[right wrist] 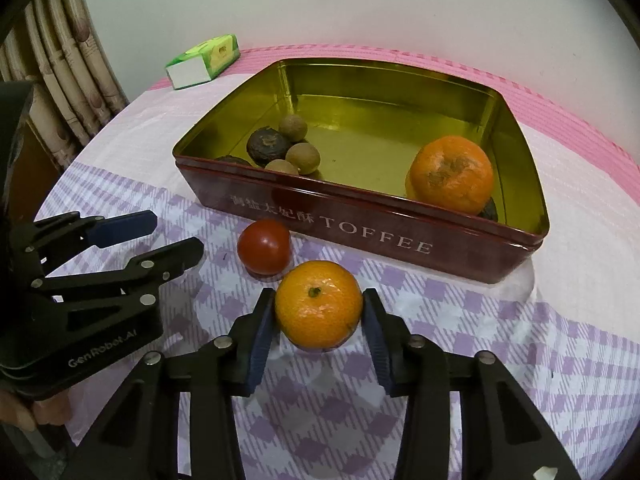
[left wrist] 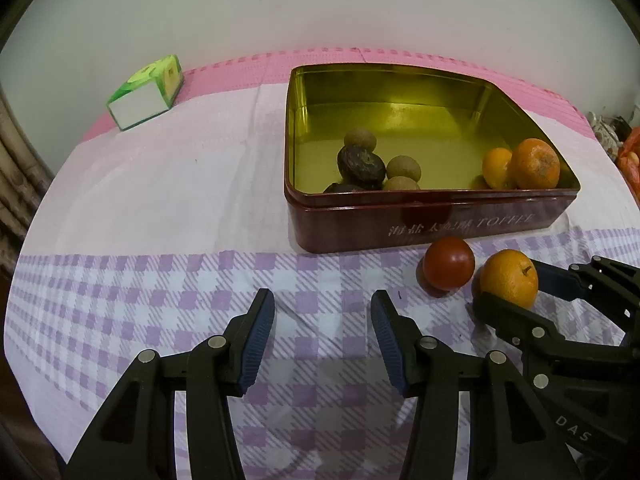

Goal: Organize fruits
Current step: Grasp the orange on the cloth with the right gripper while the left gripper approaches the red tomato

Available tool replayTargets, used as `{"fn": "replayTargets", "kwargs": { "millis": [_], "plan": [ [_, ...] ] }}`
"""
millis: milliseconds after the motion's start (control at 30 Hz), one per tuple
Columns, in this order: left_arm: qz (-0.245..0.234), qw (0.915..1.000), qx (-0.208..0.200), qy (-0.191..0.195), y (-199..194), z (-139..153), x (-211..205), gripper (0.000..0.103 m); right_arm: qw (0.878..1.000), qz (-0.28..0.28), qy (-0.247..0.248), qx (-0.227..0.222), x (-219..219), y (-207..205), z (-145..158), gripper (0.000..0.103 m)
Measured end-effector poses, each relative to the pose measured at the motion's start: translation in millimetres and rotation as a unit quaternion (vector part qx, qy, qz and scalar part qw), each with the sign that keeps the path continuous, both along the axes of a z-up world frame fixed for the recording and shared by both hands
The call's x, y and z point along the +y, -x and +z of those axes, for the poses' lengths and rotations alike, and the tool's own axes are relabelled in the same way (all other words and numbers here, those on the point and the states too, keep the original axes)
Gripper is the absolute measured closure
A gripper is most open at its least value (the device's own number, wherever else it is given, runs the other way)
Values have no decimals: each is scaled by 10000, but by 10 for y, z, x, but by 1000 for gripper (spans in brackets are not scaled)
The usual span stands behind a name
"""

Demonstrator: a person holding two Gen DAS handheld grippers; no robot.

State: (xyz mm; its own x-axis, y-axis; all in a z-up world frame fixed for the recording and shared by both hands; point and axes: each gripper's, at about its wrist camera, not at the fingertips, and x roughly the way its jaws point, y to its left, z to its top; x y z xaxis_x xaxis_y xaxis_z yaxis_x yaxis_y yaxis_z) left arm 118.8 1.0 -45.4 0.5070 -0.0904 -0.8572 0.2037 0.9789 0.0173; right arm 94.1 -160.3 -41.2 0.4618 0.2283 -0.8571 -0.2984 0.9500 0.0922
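Your right hand-held gripper (right wrist: 319,322): fingers closed against both sides of orange (right wrist: 318,310), which sits on checked cloth (right wrist: 460,340) over bench. Your left hand-held gripper (left wrist: 322,338): fingers spread wide, holding nothing, just left of orange. Tomato (right wrist: 264,247) just beyond orange, beside front wall of toffee tin (right wrist: 400,240). Inside tin: larger orange (right wrist: 452,174) at right, small brown fruits (right wrist: 298,148) at left. Green box (right wrist: 204,62) far back left, well apart.

Tomato (right wrist: 264,246) and tin (right wrist: 400,236) wall crowd the orange (right wrist: 318,310); checked cloth (right wrist: 480,360) rightward lies open.
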Motion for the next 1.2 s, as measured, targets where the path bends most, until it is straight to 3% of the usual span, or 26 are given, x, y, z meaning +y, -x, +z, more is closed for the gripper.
{"fn": "replayTargets", "kwargs": {
  "millis": [367,1200],
  "plan": [
    [-60,10000,41,62,15,-14,-24,51,9999,-149,35,-20,-70,5,5,64],
    [-292,9990,96,337,-13,-45,-230,51,9953,-965,33,-71,-768,50,26,64]
  ]
}}
